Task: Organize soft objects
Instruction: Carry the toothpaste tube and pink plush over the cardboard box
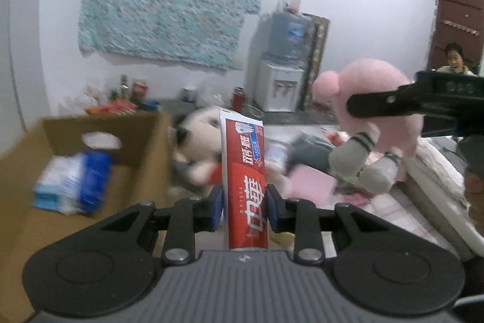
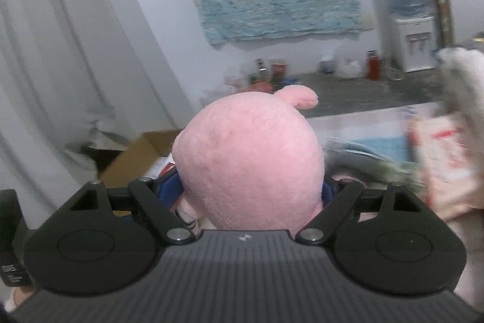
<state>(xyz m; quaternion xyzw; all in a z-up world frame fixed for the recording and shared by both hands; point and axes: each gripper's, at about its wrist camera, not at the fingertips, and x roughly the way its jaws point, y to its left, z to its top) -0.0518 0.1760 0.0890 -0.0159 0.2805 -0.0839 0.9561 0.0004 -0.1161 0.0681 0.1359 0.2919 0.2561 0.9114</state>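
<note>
My left gripper (image 1: 244,209) is shut on a red toothpaste tube (image 1: 244,180), held upright in the air. My right gripper (image 2: 251,196) is shut on a pink plush toy (image 2: 251,159). In the left wrist view the same pink plush (image 1: 375,93) with grey feet hangs from the right gripper's black finger (image 1: 393,103) at the right, above the bed. A cardboard box (image 1: 24,159) is at the left with a blue and white pack (image 1: 72,180) inside. A black and white plush (image 1: 196,138) lies behind the tube.
A bed (image 1: 429,202) with pink and blue items lies to the right. A water dispenser (image 1: 281,62) stands against the far wall, with bottles and cans (image 1: 133,90) on the floor. A curtain (image 2: 60,50) hangs at the left. A person (image 1: 453,58) is at a doorway.
</note>
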